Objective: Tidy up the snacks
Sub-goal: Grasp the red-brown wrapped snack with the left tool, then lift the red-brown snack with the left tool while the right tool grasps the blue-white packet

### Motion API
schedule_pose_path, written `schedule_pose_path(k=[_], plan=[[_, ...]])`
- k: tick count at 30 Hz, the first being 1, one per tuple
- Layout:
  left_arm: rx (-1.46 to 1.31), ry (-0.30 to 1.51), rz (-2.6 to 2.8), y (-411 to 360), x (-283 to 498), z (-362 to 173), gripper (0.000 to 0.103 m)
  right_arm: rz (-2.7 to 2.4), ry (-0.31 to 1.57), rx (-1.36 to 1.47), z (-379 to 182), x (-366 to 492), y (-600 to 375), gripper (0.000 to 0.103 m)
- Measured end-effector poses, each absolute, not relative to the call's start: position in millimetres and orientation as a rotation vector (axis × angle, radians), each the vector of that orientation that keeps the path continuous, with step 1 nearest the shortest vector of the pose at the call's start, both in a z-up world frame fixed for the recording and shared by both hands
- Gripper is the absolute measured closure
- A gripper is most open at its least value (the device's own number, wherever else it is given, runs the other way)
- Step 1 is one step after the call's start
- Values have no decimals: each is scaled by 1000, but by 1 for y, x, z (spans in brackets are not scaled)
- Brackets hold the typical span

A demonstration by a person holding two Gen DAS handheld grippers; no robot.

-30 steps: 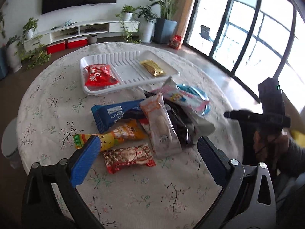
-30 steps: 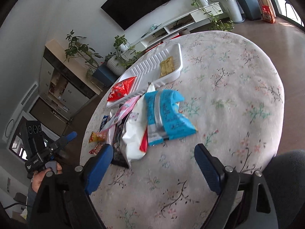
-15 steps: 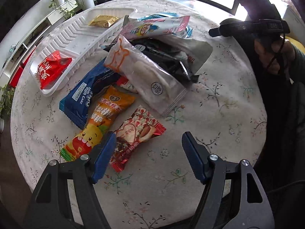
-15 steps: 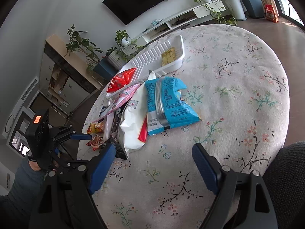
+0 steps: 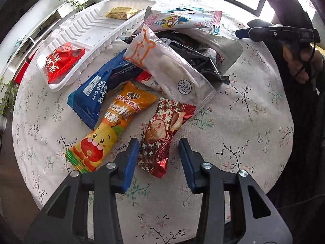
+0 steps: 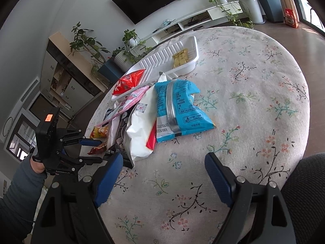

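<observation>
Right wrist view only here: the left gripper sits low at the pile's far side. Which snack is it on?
Observer: A red foil-wrapped sweet with a heart print lies between the left gripper's fingers, which have just been closing.
Operator: Gripped yet?
Observer: No. A gap shows beside one finger, and the wrapper lies flat on the tablecloth.
Operator: Anything crowding it?
Observer: An orange cartoon-face packet lies beside it, slightly apart, its top end resting on a blue Mini Roll Cake packet.
</observation>
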State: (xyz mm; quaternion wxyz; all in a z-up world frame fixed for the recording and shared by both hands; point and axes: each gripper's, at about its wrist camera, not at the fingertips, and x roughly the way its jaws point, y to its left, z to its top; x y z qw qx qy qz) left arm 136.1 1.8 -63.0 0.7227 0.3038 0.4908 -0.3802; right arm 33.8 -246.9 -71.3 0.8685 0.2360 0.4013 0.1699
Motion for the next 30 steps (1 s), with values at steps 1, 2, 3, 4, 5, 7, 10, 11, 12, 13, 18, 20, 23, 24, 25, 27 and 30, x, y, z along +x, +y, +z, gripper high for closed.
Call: schedule_pose_path(k=[1, 2, 3, 4, 5, 7, 10, 11, 12, 13, 18, 20, 23, 24, 25, 27, 30], plan=[[671, 1085, -824, 2, 137, -62, 64, 356, 840, 493, -71, 34, -246, 17], [677, 1078, -810, -2, 134, -61, 64, 356, 840, 493, -71, 34, -246, 17], [681, 1068, -804, -8, 127, -60, 64, 356, 840, 491, -71, 34, -246, 17], [681, 1063, -805, -9, 127, -60, 64, 355, 841, 490, -71, 35, -246, 17], [683, 1061, -802, -13, 128, -60, 64, 354, 841, 488, -71, 35, -245, 17], [666, 1060, -802, -15, 131, -60, 62, 356, 840, 489, -71, 34, -245, 17], [676, 1033, -759, -17, 130, -59, 81, 355, 842, 489, -71, 35, -245, 17], [691, 1021, -733, -19, 130, -59, 82, 355, 842, 491, -71, 35, -245, 18], [695, 1018, -716, -20, 129, -60, 83, 355, 841, 492, -71, 34, -245, 18], [695, 1013, -701, -21, 128, -59, 83, 355, 842, 493, -71, 34, -244, 18], [594, 1036, -666, -17, 130, -54, 87, 372, 857, 499, -73, 36, -242, 23], [541, 1047, -673, -14, 128, -50, 88, 382, 863, 501, -71, 37, -241, 26], [449, 1063, -690, -11, 119, -45, 89, 392, 854, 484, -64, 37, -240, 27], [420, 1066, -692, -10, 115, -44, 89, 395, 845, 475, -61, 36, -239, 27], [388, 1073, -692, -9, 113, -43, 89, 396, 835, 468, -57, 37, -238, 27], [324, 1075, -686, -6, 106, -42, 89, 394, 824, 455, -50, 38, -238, 27], [192, 1069, -676, 3, 100, -39, 89, 394, 811, 423, -36, 43, -234, 27]])
